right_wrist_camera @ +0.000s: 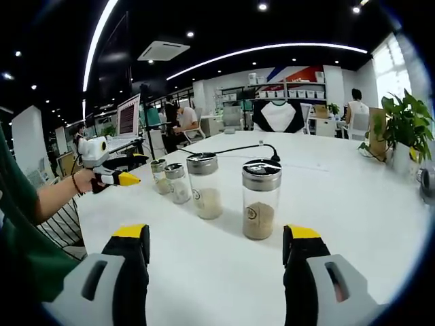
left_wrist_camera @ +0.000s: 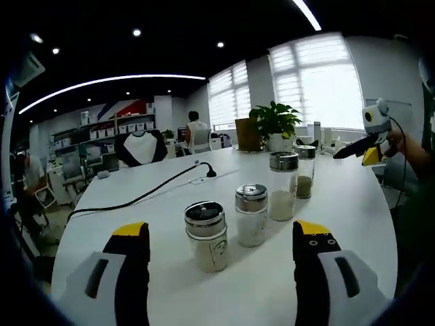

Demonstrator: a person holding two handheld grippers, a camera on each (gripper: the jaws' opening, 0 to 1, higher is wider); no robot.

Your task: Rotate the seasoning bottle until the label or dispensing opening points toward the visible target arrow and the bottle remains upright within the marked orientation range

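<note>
Right gripper view: four cylindrical glass seasoning bottles [right_wrist_camera: 261,200], metal-lidded, on glossy table [right_wrist_camera: 353,224].

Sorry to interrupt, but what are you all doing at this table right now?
A person holds a two-jaw gripper in each hand, at opposite ends of a row of four seasoning bottles on a white table. The left gripper is open, its jaws facing the nearest bottle without touching it. The right gripper is also open, short of the bottle with brown seasoning. No bottle is gripped yet, and all stand upright. I cannot make out a target arrow.
</note>
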